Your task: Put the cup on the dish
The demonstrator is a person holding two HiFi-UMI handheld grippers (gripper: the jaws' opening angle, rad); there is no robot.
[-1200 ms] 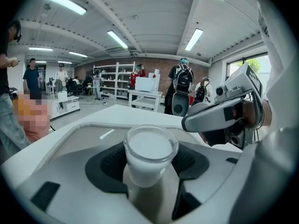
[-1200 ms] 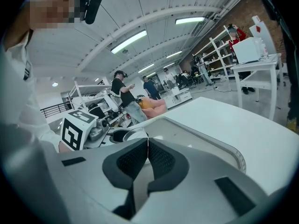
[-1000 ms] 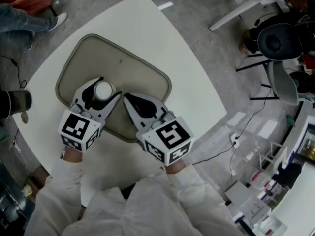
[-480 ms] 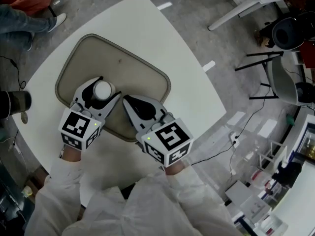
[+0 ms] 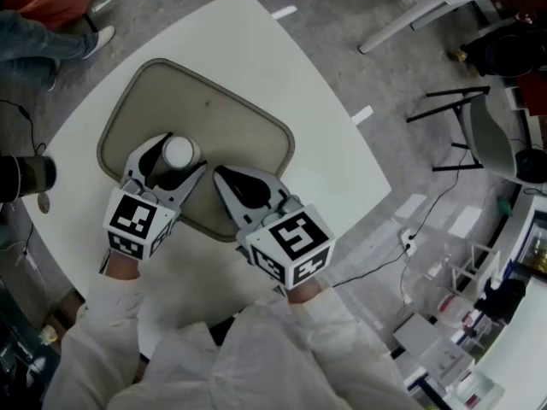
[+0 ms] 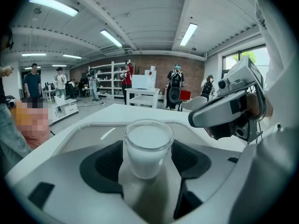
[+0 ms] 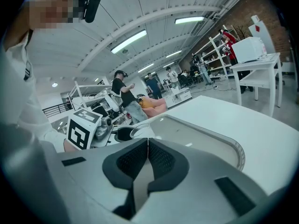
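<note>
With left tool (image 5: 183, 150) just spread wide, pads clear of the milky-white cup (image 6: 148, 146) standing upright between them on the dish (image 5: 224, 109), and right tool (image 5: 219, 174) pinched closed, empty, alongside, looks essentially done: only withdrawal remaining.

The cup (image 6: 148, 143) is clear glossy glass, the dish (image 5: 222, 109) matt beige, the table (image 5: 256, 32) smooth white.

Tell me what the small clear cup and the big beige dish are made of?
The small round clear cup looks like glossy glass, maybe clear plastic: its rim is see-through and shiny, white inside. The big beige rounded-rectangle dish looks like matte plastic: smooth, dull, with a moulded raised rim.
</note>
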